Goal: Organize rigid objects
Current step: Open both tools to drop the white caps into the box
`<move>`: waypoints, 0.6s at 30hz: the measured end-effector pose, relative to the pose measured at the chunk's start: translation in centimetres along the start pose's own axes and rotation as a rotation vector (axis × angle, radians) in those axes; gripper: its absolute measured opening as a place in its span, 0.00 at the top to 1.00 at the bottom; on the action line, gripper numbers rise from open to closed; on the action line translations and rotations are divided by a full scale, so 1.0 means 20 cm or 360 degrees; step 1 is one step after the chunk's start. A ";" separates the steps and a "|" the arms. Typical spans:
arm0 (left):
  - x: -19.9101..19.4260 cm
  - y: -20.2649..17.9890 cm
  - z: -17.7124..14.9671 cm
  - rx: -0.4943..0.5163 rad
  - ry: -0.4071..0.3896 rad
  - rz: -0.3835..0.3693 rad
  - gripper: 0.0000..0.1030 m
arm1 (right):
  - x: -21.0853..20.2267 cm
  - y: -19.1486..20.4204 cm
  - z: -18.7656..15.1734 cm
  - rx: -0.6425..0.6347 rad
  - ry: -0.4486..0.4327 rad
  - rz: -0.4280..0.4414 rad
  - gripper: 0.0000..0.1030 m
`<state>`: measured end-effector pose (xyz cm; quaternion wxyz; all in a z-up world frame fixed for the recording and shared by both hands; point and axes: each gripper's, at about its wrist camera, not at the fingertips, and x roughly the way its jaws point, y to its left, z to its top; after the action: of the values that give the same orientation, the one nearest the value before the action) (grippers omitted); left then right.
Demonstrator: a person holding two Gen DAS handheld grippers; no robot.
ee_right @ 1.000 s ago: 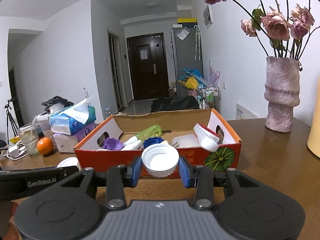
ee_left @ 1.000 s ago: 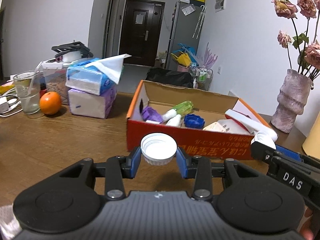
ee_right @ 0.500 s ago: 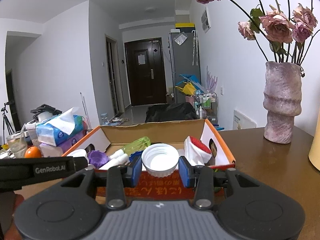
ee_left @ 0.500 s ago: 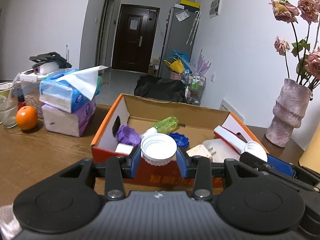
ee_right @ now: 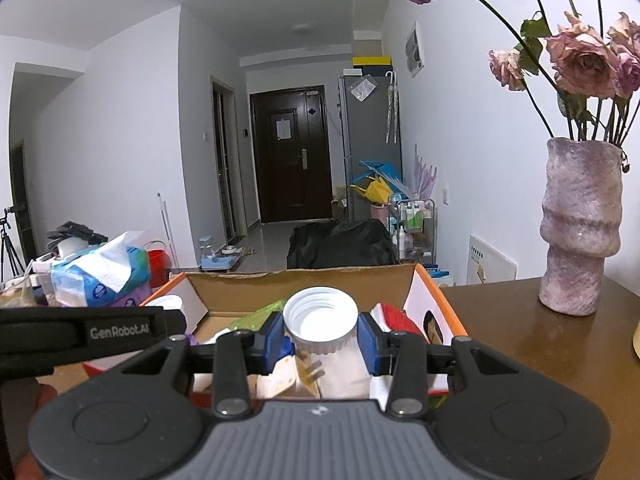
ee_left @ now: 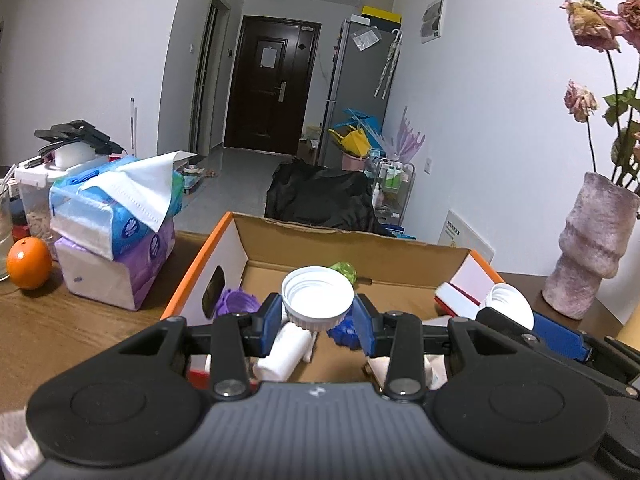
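Note:
An orange-edged cardboard box [ee_left: 236, 226] stands on the wooden table and holds a purple cap [ee_left: 236, 304], a white bottle [ee_left: 282, 354], a blue cap [ee_left: 344, 330], a green bottle [ee_left: 344, 270] and a red-and-white item [ee_left: 456, 302]. My left gripper [ee_left: 318, 316] is shut on a white jar lid [ee_left: 318, 298], held over the box's left half. My right gripper [ee_right: 320, 338] is shut on a second white jar lid [ee_right: 320, 318], held over the box [ee_right: 424, 276] on its right half. The right gripper also shows in the left wrist view [ee_left: 508, 310].
Stacked tissue packs [ee_left: 116, 216], an orange [ee_left: 29, 257] and a clear container [ee_left: 36, 196] stand left of the box. A pink vase [ee_right: 580, 224] with dried roses stands on the table at the right. A yellow object [ee_right: 636, 338] sits at the far right edge.
Both grippers have moved forward and up from in front of the box to above its inside, each still holding its white lid.

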<state>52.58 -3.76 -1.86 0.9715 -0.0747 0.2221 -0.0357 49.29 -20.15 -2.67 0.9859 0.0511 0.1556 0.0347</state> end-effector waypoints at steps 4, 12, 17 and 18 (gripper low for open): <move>0.06 0.00 0.03 0.0005 -0.0012 0.0015 0.61 | 0.06 0.00 0.02 -0.0006 -0.0007 -0.0007 0.62; 0.16 0.04 0.07 0.0013 -0.0011 0.0047 0.61 | 0.18 0.01 0.09 0.0023 0.0036 -0.0021 0.62; 0.18 0.05 0.09 0.0021 -0.0001 0.0048 0.58 | 0.24 0.01 0.13 0.0028 0.0085 -0.0040 0.62; 0.18 0.06 0.09 0.0023 0.0002 0.0044 0.54 | 0.26 0.01 0.13 0.0031 0.0104 -0.0041 0.62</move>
<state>56.65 -2.81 -2.03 0.9723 -0.0645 0.2236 -0.0240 54.96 -19.74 -1.75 0.9801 0.0575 0.1886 0.0223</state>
